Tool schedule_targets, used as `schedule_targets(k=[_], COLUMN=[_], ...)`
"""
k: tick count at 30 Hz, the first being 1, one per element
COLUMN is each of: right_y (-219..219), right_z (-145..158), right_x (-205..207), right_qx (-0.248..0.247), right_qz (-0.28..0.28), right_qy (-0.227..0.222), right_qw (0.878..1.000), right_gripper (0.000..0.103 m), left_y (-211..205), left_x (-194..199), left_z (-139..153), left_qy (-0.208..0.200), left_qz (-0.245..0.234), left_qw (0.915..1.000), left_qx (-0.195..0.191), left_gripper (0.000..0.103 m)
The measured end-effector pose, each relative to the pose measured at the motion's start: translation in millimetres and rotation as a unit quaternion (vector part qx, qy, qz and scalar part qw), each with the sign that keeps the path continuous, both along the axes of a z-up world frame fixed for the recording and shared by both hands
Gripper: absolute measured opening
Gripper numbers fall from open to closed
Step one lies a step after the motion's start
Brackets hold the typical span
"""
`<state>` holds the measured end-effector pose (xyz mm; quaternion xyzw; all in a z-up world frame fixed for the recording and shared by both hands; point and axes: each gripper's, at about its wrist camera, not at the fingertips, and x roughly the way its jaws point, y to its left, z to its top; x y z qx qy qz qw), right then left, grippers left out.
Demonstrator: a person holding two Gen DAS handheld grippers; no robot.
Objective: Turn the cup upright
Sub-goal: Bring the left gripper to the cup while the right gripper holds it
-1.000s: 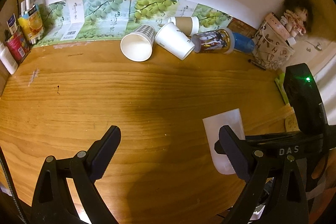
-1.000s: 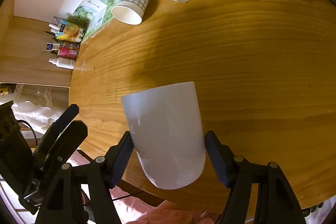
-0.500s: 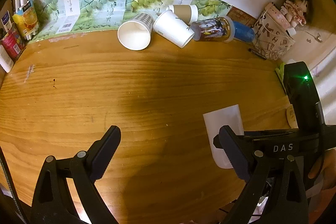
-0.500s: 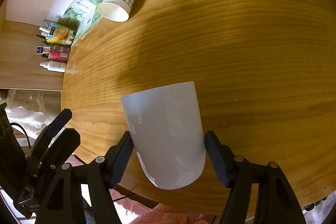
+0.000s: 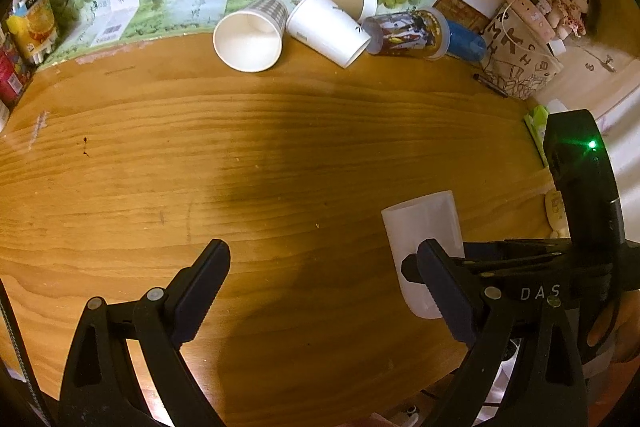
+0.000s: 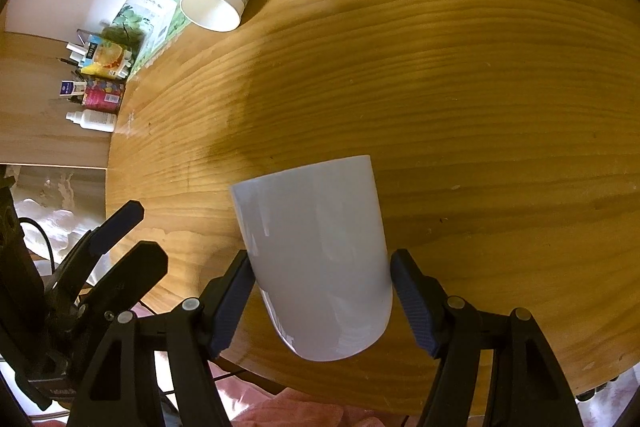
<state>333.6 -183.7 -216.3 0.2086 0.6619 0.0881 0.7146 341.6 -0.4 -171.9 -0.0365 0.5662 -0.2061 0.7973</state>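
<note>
Cup point(image 6: 316, 259) clamped between right hand-held gripper point(image 6: 322, 301) fingers.

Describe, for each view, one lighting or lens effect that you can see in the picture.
Left wrist view: a broad dark shadow crosses the middle of the wooden table, and fisheye distortion bows its far edge. Right wrist view: soft glare streaks the white cup, and dark vignetting fills the corners.

The white cup's point(image 5: 424, 227) lower half is hidden behind black jaws at four o'clock in the left view. Its mouth cannot be seen. Print on the cartons point(image 6: 102, 57) at ten o'clock is too small to read.
</note>
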Motion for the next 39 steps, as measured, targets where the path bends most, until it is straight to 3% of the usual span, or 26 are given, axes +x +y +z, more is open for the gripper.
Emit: schedule_targets(k=[16, 28, 39], right_y=[0.3, -1.9, 5.5], right_z=[2.1, 9.4, 28.3], right_x=[3.2, -7.1, -23.7], right_qx=[-0.008, -0.003, -0.012], right_qz=[-0.005, 0.004, 0.029], right_qy=[0.003, -0.003, -0.068], right_qw=[1.0, 1.0, 0.997], right_gripper=[0.075, 0.077, 0.077], left_y=[-5.0, -1.3, -3.4], left_x=[15.5, 15.3, 12.6], left_z=[-9.9, -10.3, -3.7], left_qy=[0.036, 0.056, 0.044], left_qz=[-0.019, 0.008, 0.044], left_qw=[0.9992, 0.9984, 0.998], left_qx=[-0.004, -0.01, -0.009], left_gripper=[0.096, 0.096, 0.096])
